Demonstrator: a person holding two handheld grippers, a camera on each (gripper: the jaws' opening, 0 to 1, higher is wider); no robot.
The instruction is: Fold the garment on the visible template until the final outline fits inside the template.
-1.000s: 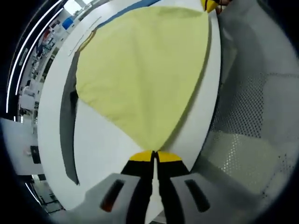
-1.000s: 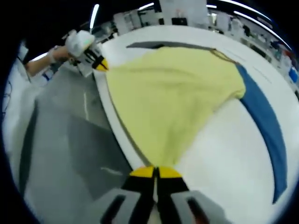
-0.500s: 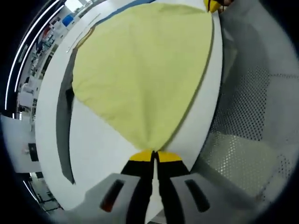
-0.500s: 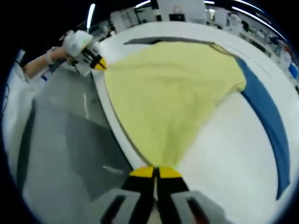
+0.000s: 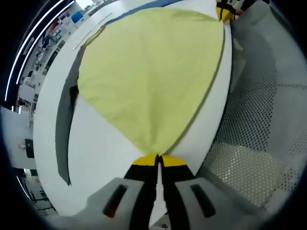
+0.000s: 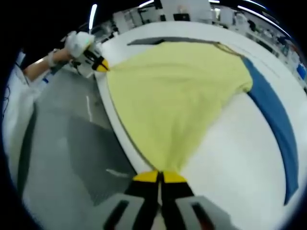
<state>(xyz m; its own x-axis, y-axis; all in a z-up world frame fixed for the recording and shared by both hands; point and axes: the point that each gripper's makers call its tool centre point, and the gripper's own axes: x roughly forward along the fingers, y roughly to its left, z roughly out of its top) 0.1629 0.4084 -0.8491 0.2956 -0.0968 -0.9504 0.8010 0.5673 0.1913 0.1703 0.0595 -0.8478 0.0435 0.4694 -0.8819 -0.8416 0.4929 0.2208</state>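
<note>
A pale yellow garment [image 5: 148, 72] lies spread on a white table [image 5: 100, 148], pulled taut between both grippers. My left gripper [image 5: 159, 159] is shut on one corner of it near the table's edge. My right gripper [image 6: 159, 175] is shut on the other corner of the yellow garment [image 6: 177, 91]. In the right gripper view the left gripper [image 6: 98, 64] shows at the far corner, held by a gloved hand [image 6: 79, 40]. The right gripper [image 5: 223, 10] appears at the top of the left gripper view. A blue strip [image 6: 273, 124] and a dark grey strip [image 5: 64, 124] mark the table beside the cloth.
Grey floor [image 6: 62, 143] lies beyond the table's edge, with a perforated grey surface [image 5: 259, 134] alongside. Shelves and ceiling lights of a workroom [image 6: 192, 12] stand far behind the table.
The cloth stays gripped at both corners. The left view has shifted slightly, showing more of the garment's top edge and the right gripper; the right view barely changes.
</note>
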